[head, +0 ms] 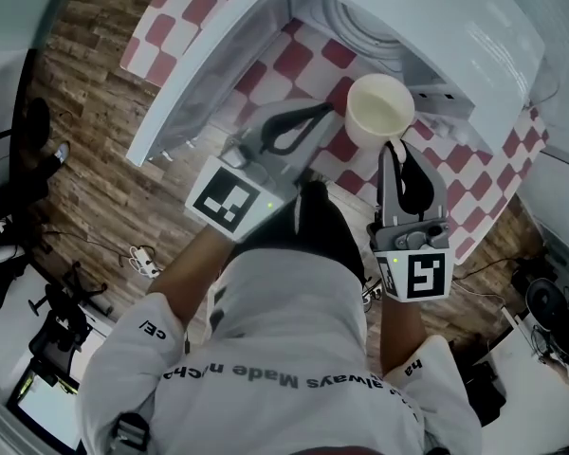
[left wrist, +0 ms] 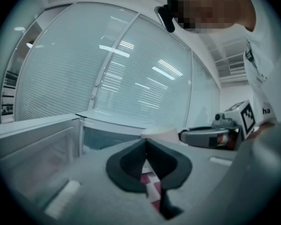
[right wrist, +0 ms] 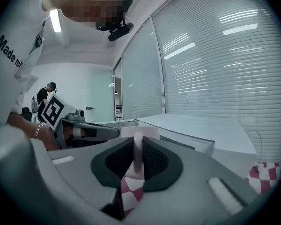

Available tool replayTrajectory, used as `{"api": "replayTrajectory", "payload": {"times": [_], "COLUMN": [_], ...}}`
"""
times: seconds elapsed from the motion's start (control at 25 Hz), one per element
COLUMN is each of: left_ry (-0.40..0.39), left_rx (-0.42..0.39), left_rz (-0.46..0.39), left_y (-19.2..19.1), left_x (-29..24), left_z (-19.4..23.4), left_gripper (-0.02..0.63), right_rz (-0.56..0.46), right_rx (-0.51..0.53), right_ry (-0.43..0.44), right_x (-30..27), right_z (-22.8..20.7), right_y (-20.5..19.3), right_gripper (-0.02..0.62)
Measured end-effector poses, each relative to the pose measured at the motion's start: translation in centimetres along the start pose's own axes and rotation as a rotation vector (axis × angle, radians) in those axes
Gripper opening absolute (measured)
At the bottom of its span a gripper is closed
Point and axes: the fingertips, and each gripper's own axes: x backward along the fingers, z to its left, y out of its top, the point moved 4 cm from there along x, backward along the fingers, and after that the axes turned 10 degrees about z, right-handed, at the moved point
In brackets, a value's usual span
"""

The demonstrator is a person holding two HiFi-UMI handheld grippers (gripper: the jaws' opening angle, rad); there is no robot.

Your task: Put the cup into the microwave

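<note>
Door [head: 204,74] of the microwave [head: 474,45] was swung wide open on the left, cavity [head: 360,22] exposed. Probably the lowest risk, but if it drifted back it would narrow the entry path.

Left gripper [head: 318,117] had its jaws pressed together with nothing between them; in its own view only the checked cloth [left wrist: 152,191] showed below the pads. It sat just beside the cup [head: 380,110], on the cup's left. Risk: any sideways move of either hand would bump the cup and twist it in the other gripper's hold.

The cup hung in front of the cavity mouth, above the cloth, not yet inside by my read. Its interior looked plain white; I couldn't tell whether it held anything. If it did, a tilt on entry would spill it.

Right gripper [head: 395,150] was clamped on the cup, pinching a thin white part [right wrist: 137,153] at the near side; handle or wall, I couldn't say which. Main concern was this: a narrow pinch with the whole cup body out ahead of the jaws, so it could pivot or slip. Coming in too low or too far right would clip the front edge of the microwave and lever the cup out of the pads.
</note>
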Motion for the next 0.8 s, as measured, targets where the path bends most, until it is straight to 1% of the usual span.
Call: {"api": "replayTrajectory", "payload": {"times": [0.16,0.28,0.52,0.64,0.8], "left_ry": [0.001,0.002,0.015,0.031,0.046], "left_rx": [-0.007,0.009,0.028,0.031,0.012], "left_rz": [0.008,0.018,0.042,0.038,0.043], "left_y": [-1.2,-2.3,-4.7,-5.5,-5.9], "left_x": [-1.9,-3.1,-4.8,-5.8,-7.3], "left_z": [0.6,1.2,2.4,3.4,4.5], "left_gripper": [0.003,0.003,0.004,0.003,0.004], "right_rz": [0.016,0.018,0.007,-0.006,-0.026], "right_rx": [-0.003,-0.024,-0.045,-0.041,-0.030], "right_ry": [-0.008,-0.015,-0.067,-0.081,-0.113], "right_x": [-1.3,-2.4,-4.8,-6.3,-8.1], "right_z": [-1.1,-1.9,-3.2,-4.0,-5.4], "right_y": [-1.7,-3.1,-5.3,-5.9,-6.2], "right_gripper": [0.040,0.038,0.038,0.038,0.038]}}
